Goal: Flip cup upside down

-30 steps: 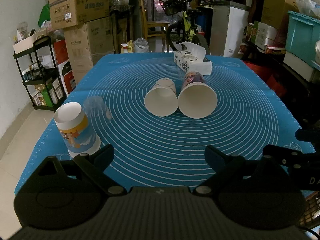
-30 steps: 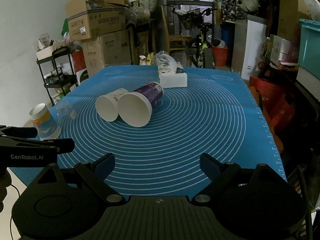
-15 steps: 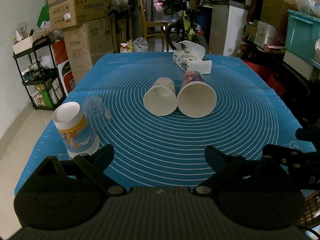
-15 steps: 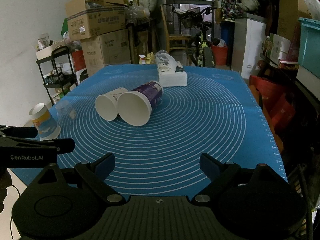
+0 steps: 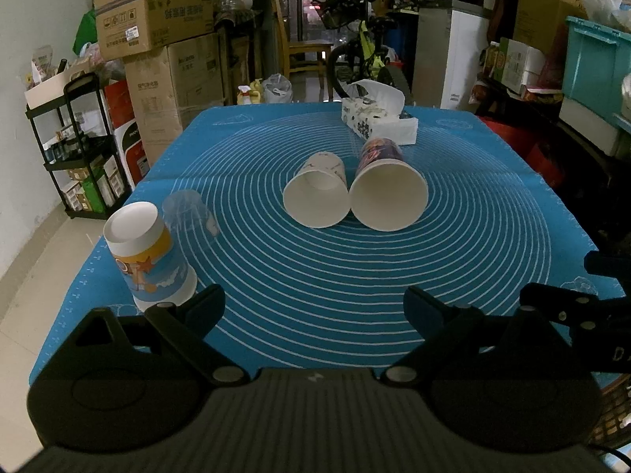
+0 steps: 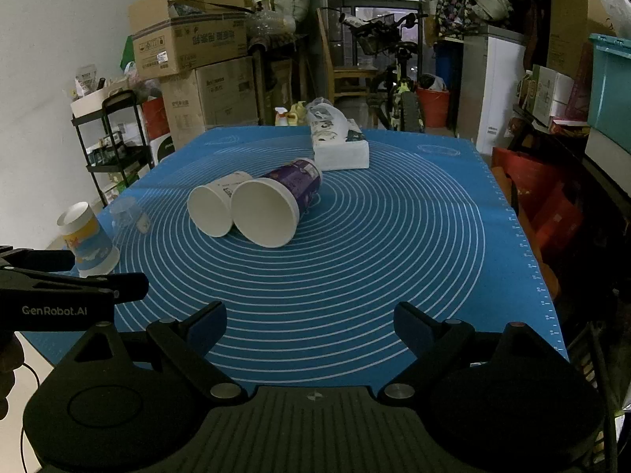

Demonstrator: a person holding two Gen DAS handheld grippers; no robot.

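Two paper cups lie on their sides at the middle of the blue mat [image 5: 315, 276], mouths toward me: a small white cup [image 5: 317, 193] [image 6: 215, 207] and a larger purple cup [image 5: 386, 193] [image 6: 276, 203], touching side by side. An orange-and-blue cup [image 5: 148, 260] [image 6: 88, 242] stands upside down at the near left, with a clear plastic cup [image 5: 189, 213] [image 6: 128, 215] lying behind it. My left gripper [image 5: 313, 303] is open and empty above the near edge. My right gripper [image 6: 309, 321] is open and empty, to its right.
A tissue box [image 5: 378, 122] [image 6: 339, 144] sits at the far side of the mat. Cardboard boxes [image 5: 157, 19], a black shelf [image 5: 83, 149], a bicycle [image 5: 355, 47] and a teal crate [image 5: 599, 67] surround the table.
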